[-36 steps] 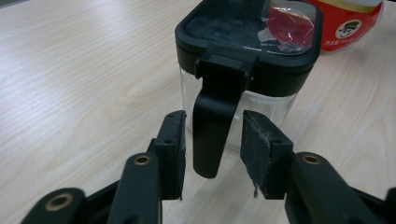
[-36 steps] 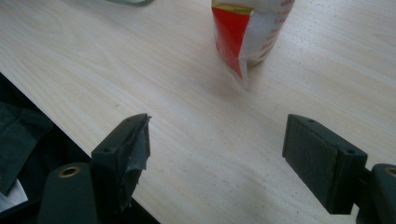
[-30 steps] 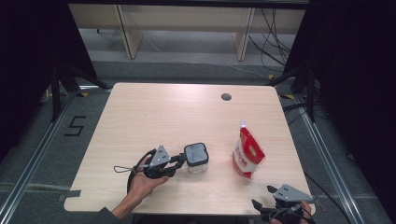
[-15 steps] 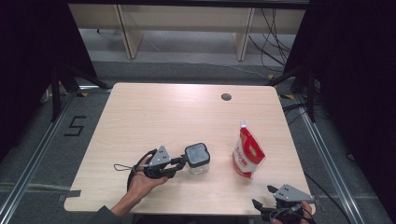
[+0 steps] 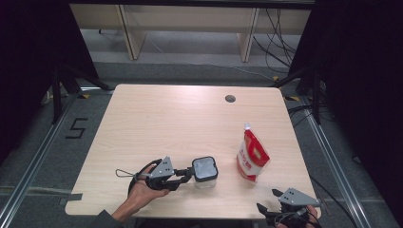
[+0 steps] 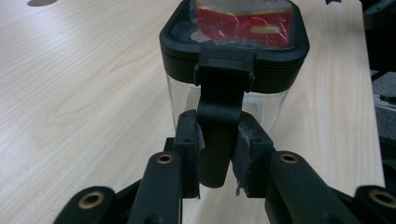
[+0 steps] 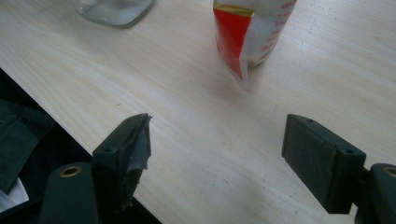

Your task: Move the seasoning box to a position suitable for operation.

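Pale wood table (image 5: 157, 118) under a dark-curtained rig, grey floor w/ a taped "5" (image 5: 76, 128) at left. We hold two grippers at the near edge.

Our left gripper (image 6: 217, 156) sits near the front-left of the table, its jaws pinching the black latch tab (image 6: 219, 135) that hangs from the lid of a clear square container (image 5: 205, 170). That container stands upright, front-centre. Our right gripper (image 7: 217, 158) hovers at the front-right corner, jaws spread wide, nothing btw them.

A red-and-white spouted pouch (image 5: 251, 154) stands just right of the container, apart from it.

Step in hand, as we judge it: working the lid latch. To do it well, we'd keep the pinch square on the tab and lift gently, since the container looks light and could tip or slide; the right gripper could steady the glass body.

Writing: pouch has red print, too small and blurred to read. No brand legible on the lid.
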### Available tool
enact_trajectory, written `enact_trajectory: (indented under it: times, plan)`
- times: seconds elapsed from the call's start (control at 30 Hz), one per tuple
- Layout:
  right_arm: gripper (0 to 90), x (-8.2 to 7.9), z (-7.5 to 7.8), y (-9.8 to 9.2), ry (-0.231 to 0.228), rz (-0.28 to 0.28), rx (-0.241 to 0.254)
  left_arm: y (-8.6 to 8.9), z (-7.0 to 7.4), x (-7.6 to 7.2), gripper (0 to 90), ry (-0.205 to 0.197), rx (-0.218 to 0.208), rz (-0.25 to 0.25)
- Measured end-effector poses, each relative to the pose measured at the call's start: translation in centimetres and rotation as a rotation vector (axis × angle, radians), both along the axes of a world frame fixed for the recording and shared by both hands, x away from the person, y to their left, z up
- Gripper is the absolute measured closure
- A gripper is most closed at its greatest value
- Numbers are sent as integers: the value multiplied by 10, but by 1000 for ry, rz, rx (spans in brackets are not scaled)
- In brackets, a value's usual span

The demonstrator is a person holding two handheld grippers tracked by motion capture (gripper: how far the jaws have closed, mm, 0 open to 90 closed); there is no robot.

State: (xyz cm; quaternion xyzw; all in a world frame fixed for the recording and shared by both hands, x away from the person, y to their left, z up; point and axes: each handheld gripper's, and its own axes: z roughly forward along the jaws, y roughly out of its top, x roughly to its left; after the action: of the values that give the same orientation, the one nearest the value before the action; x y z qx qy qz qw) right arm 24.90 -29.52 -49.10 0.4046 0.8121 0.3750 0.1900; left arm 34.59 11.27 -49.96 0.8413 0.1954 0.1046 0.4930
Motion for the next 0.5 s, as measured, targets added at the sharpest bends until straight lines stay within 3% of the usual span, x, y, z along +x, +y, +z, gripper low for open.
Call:
enact_trajectory:
  times: [0.5]
  plan:
    - [246, -1, 0, 2, 12, 5, -2, 4, -1, -16, 725, -4, -4, -141]
